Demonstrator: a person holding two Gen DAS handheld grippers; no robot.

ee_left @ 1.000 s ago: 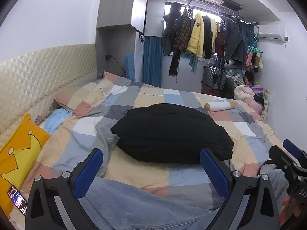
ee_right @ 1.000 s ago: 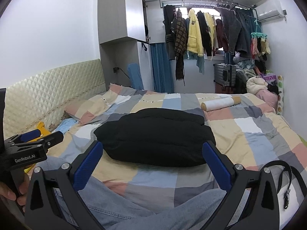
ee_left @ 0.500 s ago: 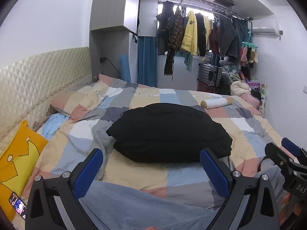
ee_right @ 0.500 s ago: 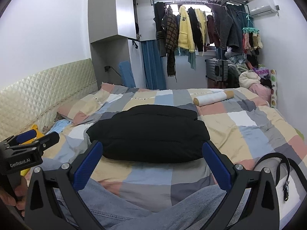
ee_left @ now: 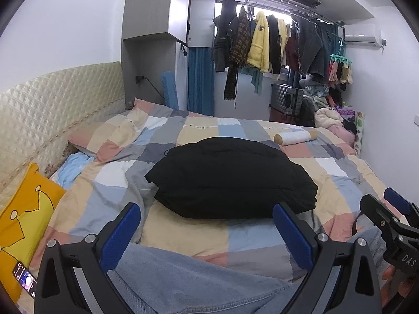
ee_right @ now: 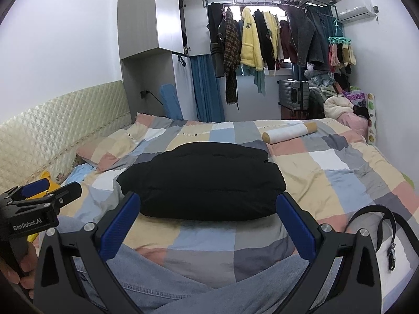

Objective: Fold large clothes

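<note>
A black puffy jacket (ee_left: 230,178) lies folded into a thick bundle in the middle of the checked bed cover (ee_left: 183,235); it also shows in the right wrist view (ee_right: 204,180). My left gripper (ee_left: 207,230) is open and empty, held back from the jacket's near edge, above the person's jeans-clad legs (ee_left: 188,282). My right gripper (ee_right: 208,225) is open and empty, also short of the jacket. Each gripper shows at the edge of the other's view: the right one (ee_left: 392,219) and the left one (ee_right: 39,204).
A rolled white cloth (ee_right: 289,132) lies at the far right of the bed. A yellow pillow (ee_left: 23,222) and a phone (ee_left: 25,280) lie at the left. A black strap (ee_right: 382,225) lies at the right. Clothes hang on a rack (ee_right: 275,34) behind; a padded headboard (ee_left: 52,104) runs along the left.
Both grippers have tilted and drifted slightly, so the jacket sits a little differently in view. The jacket has not moved and both grippers stay open.
</note>
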